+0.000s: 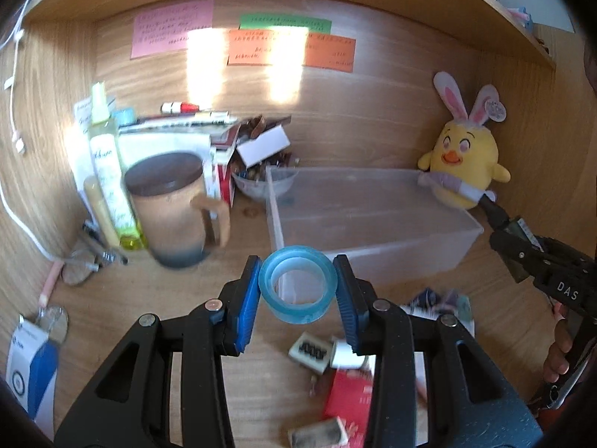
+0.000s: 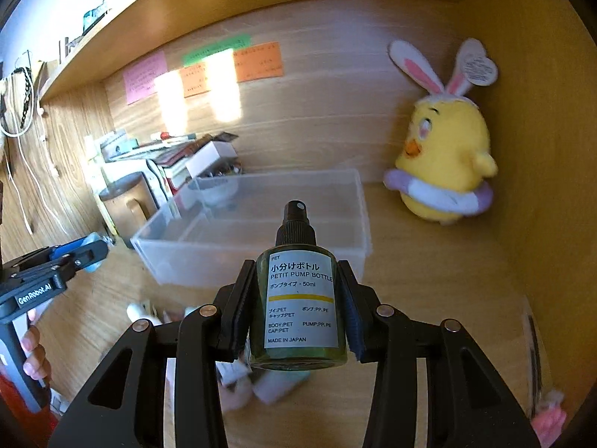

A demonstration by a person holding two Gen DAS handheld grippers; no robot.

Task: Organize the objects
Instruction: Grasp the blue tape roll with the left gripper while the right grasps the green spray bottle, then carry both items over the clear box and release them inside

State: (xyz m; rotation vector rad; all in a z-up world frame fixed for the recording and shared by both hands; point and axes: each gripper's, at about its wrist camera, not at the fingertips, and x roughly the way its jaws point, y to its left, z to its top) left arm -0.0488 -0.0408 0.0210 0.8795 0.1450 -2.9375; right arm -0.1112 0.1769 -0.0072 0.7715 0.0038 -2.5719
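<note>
My left gripper (image 1: 297,260) is shut on a translucent blue tape roll (image 1: 298,315), its blue pads pressing both sides. The roll hangs above the desk, just in front of a clear plastic bin (image 1: 373,257). In the right wrist view my right gripper (image 2: 294,265) is shut on a small green pump bottle (image 2: 298,298) with a black spray top and white label, held upright before the same bin (image 2: 209,261). The bin looks empty. Each gripper shows in the other's view: the left gripper (image 2: 93,250) at the left edge, the right gripper (image 1: 500,227) at the right edge.
A yellow plush chick (image 1: 462,160) with rabbit ears sits in the back right corner. At the left stand a lidded brown mug (image 1: 171,205), a tall yellow-green bottle (image 1: 108,156) and stacked books. Small items and a red packet (image 1: 347,392) lie on the desk below. A shelf overhangs.
</note>
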